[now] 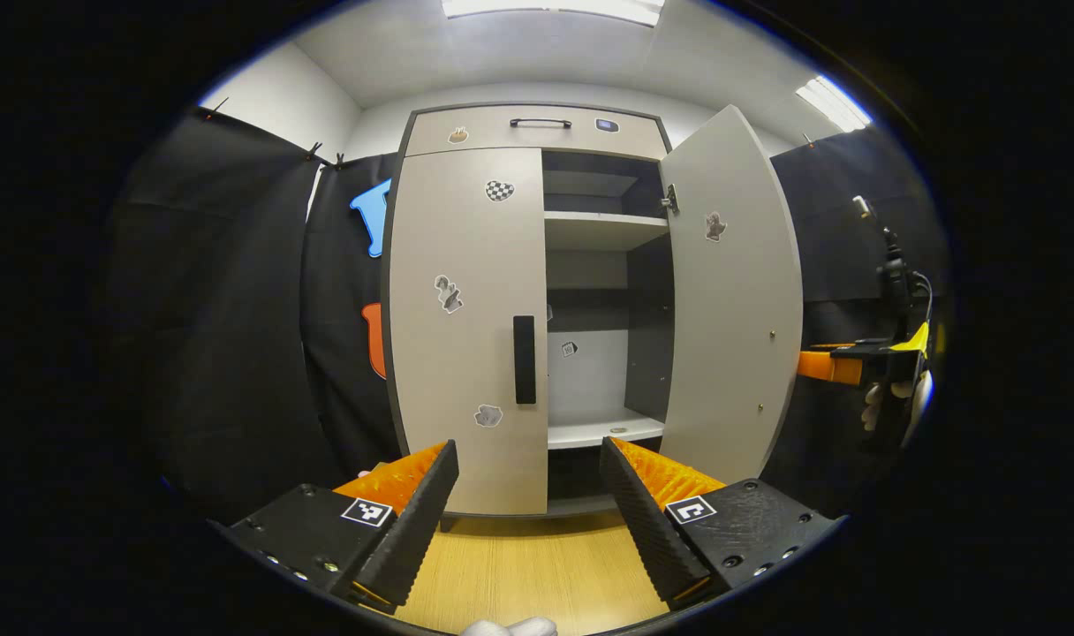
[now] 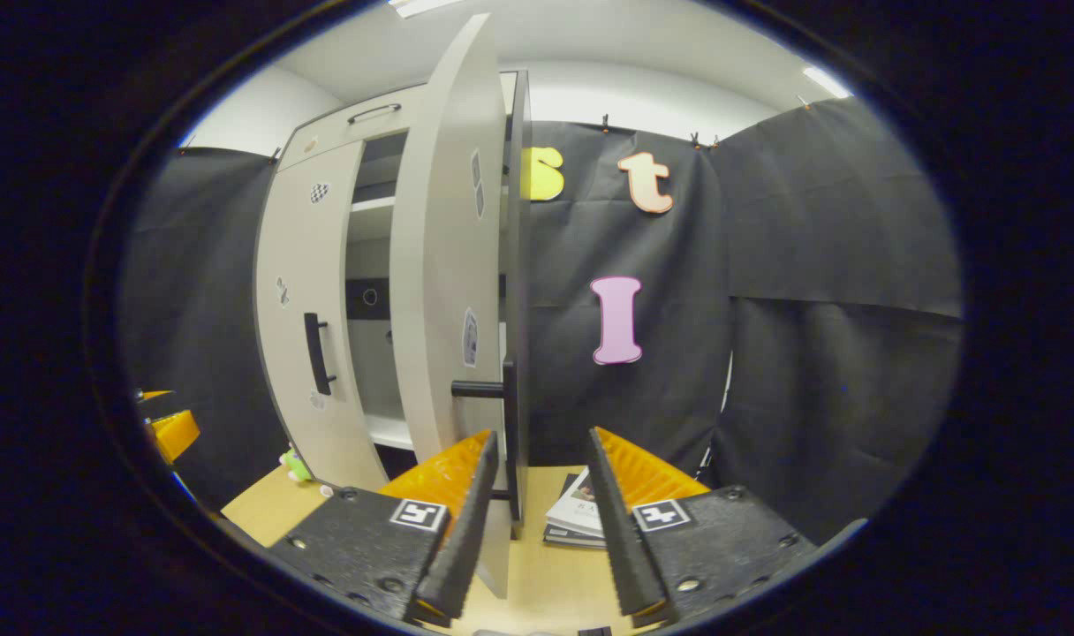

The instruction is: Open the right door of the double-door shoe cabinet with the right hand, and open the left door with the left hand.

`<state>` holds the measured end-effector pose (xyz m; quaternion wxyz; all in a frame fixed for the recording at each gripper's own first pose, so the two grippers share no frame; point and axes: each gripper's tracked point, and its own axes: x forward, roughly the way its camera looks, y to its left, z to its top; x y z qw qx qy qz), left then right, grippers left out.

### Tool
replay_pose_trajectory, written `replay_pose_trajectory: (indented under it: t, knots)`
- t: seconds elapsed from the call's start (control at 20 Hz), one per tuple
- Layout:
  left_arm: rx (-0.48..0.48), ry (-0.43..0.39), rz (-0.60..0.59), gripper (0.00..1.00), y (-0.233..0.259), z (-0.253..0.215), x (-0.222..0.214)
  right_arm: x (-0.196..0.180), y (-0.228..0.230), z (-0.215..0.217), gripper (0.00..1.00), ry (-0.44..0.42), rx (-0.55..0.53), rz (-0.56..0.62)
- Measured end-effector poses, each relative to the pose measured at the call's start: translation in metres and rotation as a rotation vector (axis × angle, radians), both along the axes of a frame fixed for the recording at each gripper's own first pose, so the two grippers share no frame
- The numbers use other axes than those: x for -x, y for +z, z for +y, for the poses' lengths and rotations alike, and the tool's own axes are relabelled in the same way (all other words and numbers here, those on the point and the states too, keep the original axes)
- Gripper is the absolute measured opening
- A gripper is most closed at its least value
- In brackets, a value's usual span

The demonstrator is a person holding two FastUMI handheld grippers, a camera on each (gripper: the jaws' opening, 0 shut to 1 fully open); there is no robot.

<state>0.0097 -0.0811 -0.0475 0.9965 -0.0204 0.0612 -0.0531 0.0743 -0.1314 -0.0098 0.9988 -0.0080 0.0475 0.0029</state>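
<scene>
The shoe cabinet's left door (image 1: pixel 466 327) is closed, and its black vertical handle (image 1: pixel 524 359) sits at the inner edge. My left gripper (image 1: pixel 528 490) is open, a short way in front of that handle and below it. The right door (image 1: pixel 731 300) is swung wide open. In the right gripper view this door (image 2: pixel 444 265) is seen edge-on. Its black bar handle (image 2: pixel 510 424) stands between the fingers of my right gripper (image 2: pixel 537 495), which is open and does not clamp it. The right gripper (image 1: pixel 855 362) also appears at the far right, held by a gloved hand.
A top drawer (image 1: pixel 537 132) with a black handle caps the cabinet. Inside are bare shelves (image 1: pixel 603 230). Magazines (image 2: pixel 577 517) lie on the wooden floor (image 1: pixel 519 574) behind the open door. A small green toy (image 2: pixel 294 464) sits by the cabinet base. Black cloth walls stand on both sides.
</scene>
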Motion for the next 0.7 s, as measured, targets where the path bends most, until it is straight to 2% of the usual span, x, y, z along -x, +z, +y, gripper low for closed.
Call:
replay_pose_trajectory:
  t: [0.05, 0.1, 0.2, 0.45, 0.6, 0.7]
  knots:
    - [0.005, -0.006, 0.002, 0.96, -0.003, 0.004, -0.002, 0.007, 0.005, 0.003, 0.73, -0.018, -0.004, -0.031]
    - [0.011, -0.007, 0.000, 0.96, -0.005, 0.008, -0.004, 0.016, 0.007, 0.003, 0.88, -0.045, 0.000, -0.046]
    - [-0.007, 0.003, -0.005, 0.97, -0.006, 0.017, -0.008, 0.036, -0.006, 0.014, 1.00, -0.057, 0.018, -0.032]
    - [-0.038, -0.006, 0.004, 0.96, -0.019, 0.027, -0.027, 0.070, -0.035, 0.067, 1.00, -0.045, -0.023, -0.006]
    - [0.005, -0.042, 0.004, 0.97, -0.021, 0.019, -0.036, 0.083, -0.054, 0.105, 1.00, 0.014, -0.035, 0.031]
    - [-0.015, -0.042, -0.004, 0.96, -0.022, 0.020, -0.045, 0.088, -0.064, 0.122, 1.00, 0.040, -0.027, 0.058]
